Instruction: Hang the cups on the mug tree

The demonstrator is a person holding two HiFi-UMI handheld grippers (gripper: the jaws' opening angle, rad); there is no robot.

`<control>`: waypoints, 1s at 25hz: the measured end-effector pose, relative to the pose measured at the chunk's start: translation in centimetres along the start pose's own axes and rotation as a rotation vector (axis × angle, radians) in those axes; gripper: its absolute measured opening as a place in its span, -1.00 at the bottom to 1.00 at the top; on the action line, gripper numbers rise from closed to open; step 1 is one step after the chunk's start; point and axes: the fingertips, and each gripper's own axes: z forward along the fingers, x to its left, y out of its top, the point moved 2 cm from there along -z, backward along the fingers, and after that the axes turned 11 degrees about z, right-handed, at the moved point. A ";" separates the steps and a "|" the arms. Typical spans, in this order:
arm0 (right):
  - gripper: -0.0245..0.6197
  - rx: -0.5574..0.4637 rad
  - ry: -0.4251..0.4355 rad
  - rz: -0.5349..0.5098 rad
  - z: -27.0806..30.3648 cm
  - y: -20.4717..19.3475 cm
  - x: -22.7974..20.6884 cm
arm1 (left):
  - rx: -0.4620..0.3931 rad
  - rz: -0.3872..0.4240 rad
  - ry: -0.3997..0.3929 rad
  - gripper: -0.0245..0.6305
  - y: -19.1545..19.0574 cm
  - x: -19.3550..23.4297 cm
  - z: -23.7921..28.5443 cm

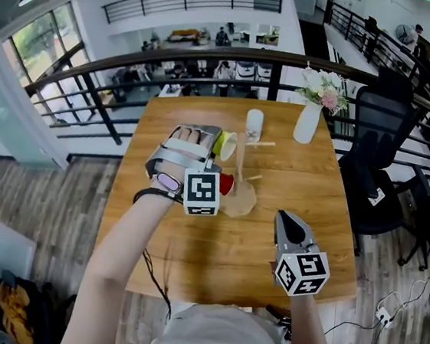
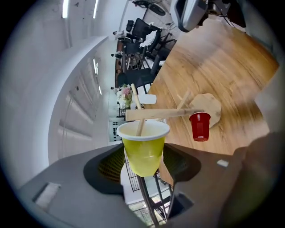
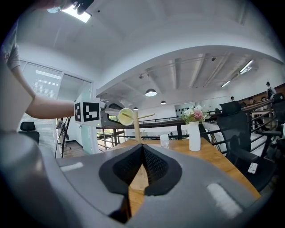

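One overhead, two gripper cameras
Head view looks steeply down; gripper views look nearly level; all share the pale wooden mug tree (image 1: 240, 166).

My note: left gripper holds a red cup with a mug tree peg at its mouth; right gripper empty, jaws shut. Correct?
No. The left gripper view shows the left gripper holding a yellow cup; the red cup is near the base of the mug tree, unheld. The rest stands: peg at its mouth, right gripper empty, jaws shut.
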 end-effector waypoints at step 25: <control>-0.92 0.012 0.049 -0.022 1.2 0.4 0.9 | -0.139 -0.377 0.121 0.47 0.2 2.2 -4.8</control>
